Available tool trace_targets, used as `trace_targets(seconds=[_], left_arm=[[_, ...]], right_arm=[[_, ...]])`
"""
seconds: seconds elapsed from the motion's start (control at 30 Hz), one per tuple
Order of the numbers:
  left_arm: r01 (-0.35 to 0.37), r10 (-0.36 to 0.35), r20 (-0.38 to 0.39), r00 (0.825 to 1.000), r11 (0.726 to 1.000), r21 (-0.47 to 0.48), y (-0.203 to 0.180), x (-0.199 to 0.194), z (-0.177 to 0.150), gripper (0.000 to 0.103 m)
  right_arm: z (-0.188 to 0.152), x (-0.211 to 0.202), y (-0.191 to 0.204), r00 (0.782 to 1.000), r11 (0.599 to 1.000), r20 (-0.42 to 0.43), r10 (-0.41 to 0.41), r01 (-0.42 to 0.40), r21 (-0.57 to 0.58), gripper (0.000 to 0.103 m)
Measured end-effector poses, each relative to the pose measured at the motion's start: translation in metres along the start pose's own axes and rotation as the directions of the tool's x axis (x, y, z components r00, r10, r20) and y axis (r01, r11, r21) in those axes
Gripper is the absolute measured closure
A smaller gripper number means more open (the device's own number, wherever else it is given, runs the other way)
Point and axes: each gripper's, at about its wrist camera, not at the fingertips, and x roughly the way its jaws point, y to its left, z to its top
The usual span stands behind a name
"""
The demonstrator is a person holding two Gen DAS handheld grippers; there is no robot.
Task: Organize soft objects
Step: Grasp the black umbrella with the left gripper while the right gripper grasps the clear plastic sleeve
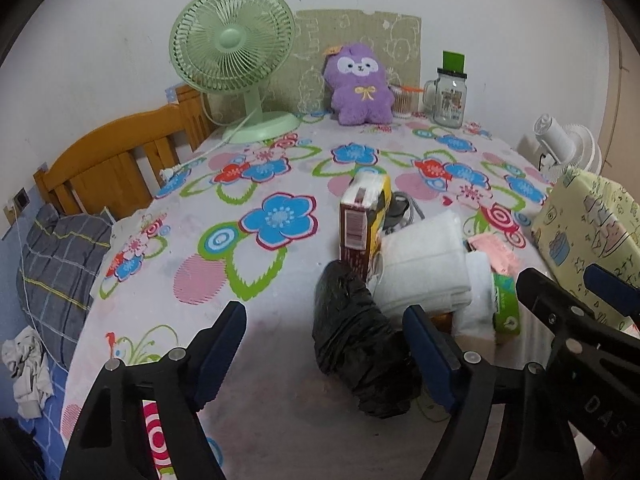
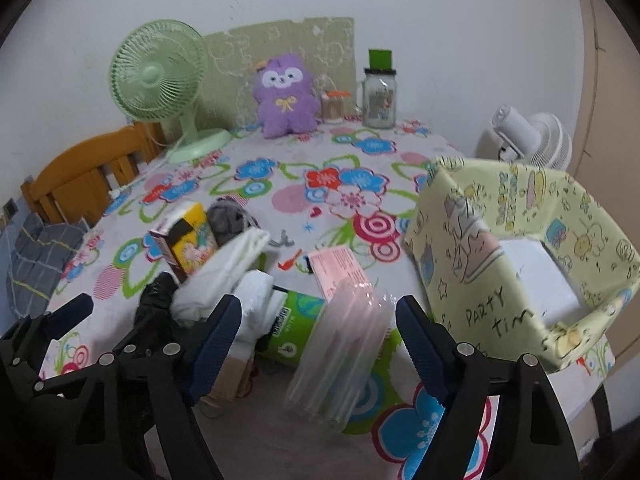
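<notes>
Both our left gripper (image 1: 324, 352) and our right gripper (image 2: 316, 344) stand wide apart and hold nothing. The soft items, a white towel (image 1: 424, 268), a black bag (image 1: 356, 344) and a clear pink packet (image 2: 344, 336), lie piled just left of the yellow fabric bin (image 2: 472, 240). We judge it best to center the right gripper over the packet, close on its middle, and lift clear of the bin wall before lowering.

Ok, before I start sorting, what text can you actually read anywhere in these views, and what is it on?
"PARTY" with "Tim" under it, cut off: handwritten on the front wall of the yellow-green patterned box.
"DAS", partly cut off: embossed on the right gripper body in the left wrist view.
Green tissue pack, brown carton, pink packet, glass mug: print too small or blurred to read.
</notes>
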Motion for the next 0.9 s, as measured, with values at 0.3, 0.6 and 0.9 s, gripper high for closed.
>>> trace_targets(seconds=[0.3, 0.6, 0.9], left_arm=[[0.017, -0.016, -0.048, 0.999, 1.000, 0.014, -0.003, 0.020, -0.004, 0.033], [0.034, -0.034, -0.092, 0.995, 0.999, -0.003, -0.005, 0.032, -0.009, 0.050], [0.063, -0.064, -0.084, 0.994, 0.998, -0.011, -0.007, 0.029, -0.010, 0.059]], right_arm=[[-0.010, 0.023, -0.008, 0.996, 0.997, -0.060, -0.064, 0.067, 0.039, 0.033], [-0.017, 0.034, -0.003, 0.994, 0.999, -0.100, -0.043, 0.046, 0.019, 0.053], [-0.016, 0.028, 0.001, 0.996, 1.000, -0.080, -0.026, 0.026, 0.002, 0.082]])
